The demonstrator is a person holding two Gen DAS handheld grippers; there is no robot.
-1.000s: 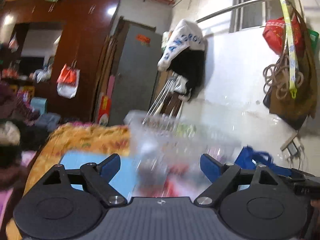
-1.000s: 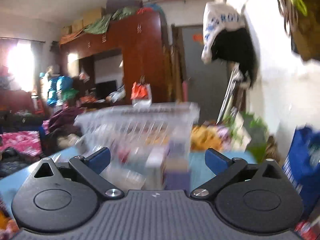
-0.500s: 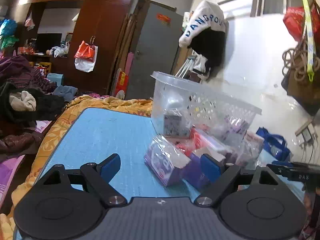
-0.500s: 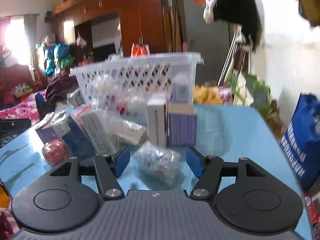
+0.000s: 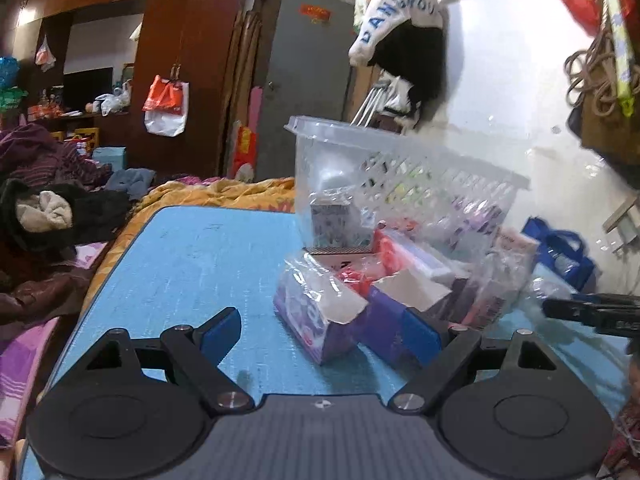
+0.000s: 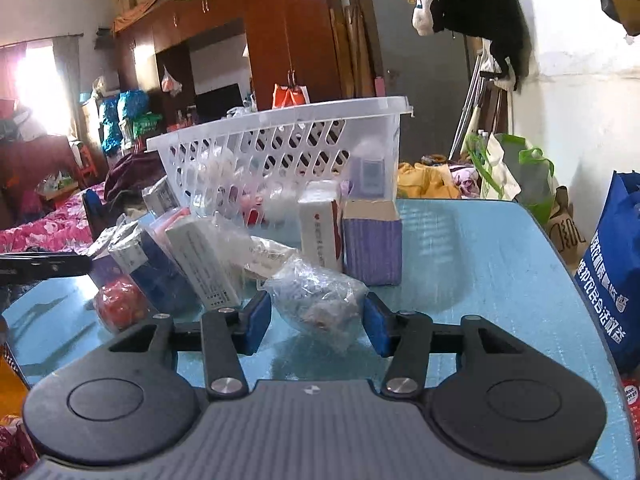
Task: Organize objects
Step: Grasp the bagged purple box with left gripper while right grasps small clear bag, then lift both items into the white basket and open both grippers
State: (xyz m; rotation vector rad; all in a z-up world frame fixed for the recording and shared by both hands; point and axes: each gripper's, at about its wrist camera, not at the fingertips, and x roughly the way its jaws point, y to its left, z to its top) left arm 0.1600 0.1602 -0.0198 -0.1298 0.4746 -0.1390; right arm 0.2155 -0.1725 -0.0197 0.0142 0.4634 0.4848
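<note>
A clear plastic basket (image 5: 404, 168) (image 6: 280, 148) stands on the blue table (image 5: 200, 264) with several small boxes and wrapped packets heaped in front of it. My left gripper (image 5: 320, 336) is open just above the table, and a purple-white wrapped box (image 5: 316, 316) lies between its fingers. My right gripper (image 6: 316, 320) is partly closed around a crinkly plastic-wrapped packet (image 6: 320, 300); its blue pads sit right beside the packet. A purple box (image 6: 372, 248) and a white box (image 6: 320, 236) stand behind it.
A red ball (image 6: 120, 306) lies at the left of the heap. A blue bag (image 6: 612, 272) hangs at the table's right edge. Clothes and bedding (image 5: 52, 208) lie left of the table. The other gripper's black arm (image 5: 592, 312) reaches in from the right.
Both grippers have dropped toward the table and moved up to the heap. The right jaws have narrowed around the wrapped packet. The left jaws have stayed wide.
</note>
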